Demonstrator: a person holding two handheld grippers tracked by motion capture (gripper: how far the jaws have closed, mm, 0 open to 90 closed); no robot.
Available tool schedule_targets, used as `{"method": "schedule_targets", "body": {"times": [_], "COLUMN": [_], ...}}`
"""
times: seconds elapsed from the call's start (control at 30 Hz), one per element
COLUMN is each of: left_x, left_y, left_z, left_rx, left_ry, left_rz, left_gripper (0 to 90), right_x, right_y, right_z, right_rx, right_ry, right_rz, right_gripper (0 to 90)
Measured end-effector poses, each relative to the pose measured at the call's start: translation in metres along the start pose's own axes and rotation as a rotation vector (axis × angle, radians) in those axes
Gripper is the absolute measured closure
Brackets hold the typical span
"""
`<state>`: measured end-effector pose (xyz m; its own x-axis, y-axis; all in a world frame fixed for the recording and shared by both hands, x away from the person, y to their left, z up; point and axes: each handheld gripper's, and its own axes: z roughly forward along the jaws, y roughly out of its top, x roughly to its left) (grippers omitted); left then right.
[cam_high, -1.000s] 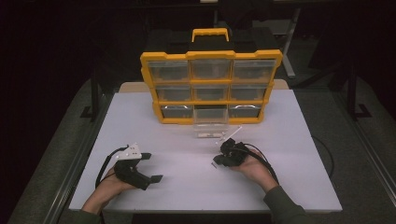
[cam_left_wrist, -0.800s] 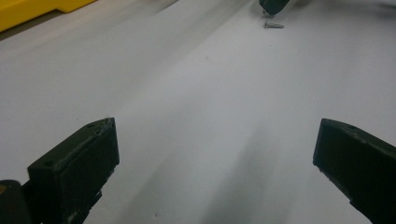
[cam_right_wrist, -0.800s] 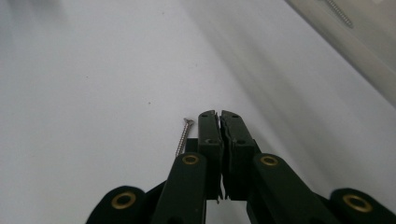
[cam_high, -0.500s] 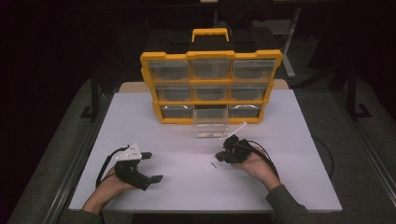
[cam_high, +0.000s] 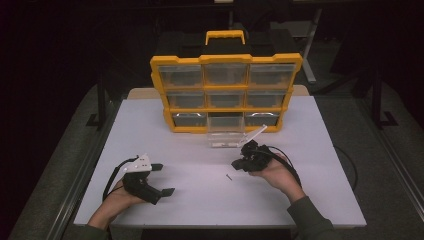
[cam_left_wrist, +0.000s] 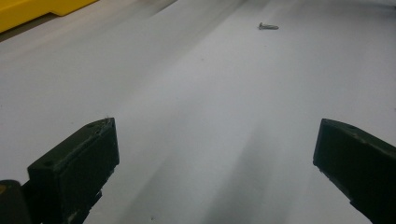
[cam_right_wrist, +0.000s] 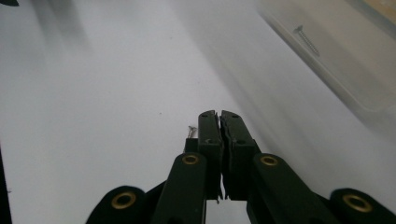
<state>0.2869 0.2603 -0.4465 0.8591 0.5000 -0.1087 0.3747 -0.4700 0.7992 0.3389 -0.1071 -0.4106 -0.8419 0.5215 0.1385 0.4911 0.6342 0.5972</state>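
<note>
A small screw (cam_high: 228, 176) lies on the white table (cam_high: 310, 190), just left of and below my right gripper (cam_high: 236, 164). That gripper hovers over the table with its jaws together; in the right gripper view (cam_right_wrist: 218, 114) nothing shows between them, and the screw (cam_right_wrist: 190, 131) lies beside the left jaw. A clear drawer (cam_high: 220, 145) stands on the table in front of the yellow organizer (cam_high: 226, 59); one screw (cam_right_wrist: 306, 39) lies inside it. My left gripper (cam_high: 163, 178) rests at the front left, open and empty, and the screw (cam_left_wrist: 268, 26) shows far ahead of its jaws (cam_left_wrist: 215, 154).
The organizer has three rows of clear drawers, with a gap in the bottom middle slot (cam_high: 225, 121). A thin clear strip (cam_high: 255, 134) leans by the drawer's right side. Cables trail from both grippers. Dark floor surrounds the table.
My right gripper has lifted off the table and shifted slightly toward the drawer, uncovering the screw on the surface. The left gripper has stayed still.
</note>
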Motion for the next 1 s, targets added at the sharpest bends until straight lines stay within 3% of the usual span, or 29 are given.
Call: {"method": "schedule_targets", "body": {"times": [0.43,1.0], "left_x": [0.000,0.000], "left_y": [0.000,0.000], "left_z": [-0.001,-0.002], "left_rx": [-0.003,-0.011], "left_ry": [-0.002,-0.003], "left_rz": [-0.006,-0.011], "left_gripper": [0.1,0.1], "right_x": [-0.002,-0.008], "right_y": [0.008,0.034], "right_z": [-0.015,-0.034], "right_rx": [-0.016,-0.033], "right_ry": [-0.008,-0.023], "right_rz": [-0.013,-0.026], "right_gripper": [86.3,86.2]}}
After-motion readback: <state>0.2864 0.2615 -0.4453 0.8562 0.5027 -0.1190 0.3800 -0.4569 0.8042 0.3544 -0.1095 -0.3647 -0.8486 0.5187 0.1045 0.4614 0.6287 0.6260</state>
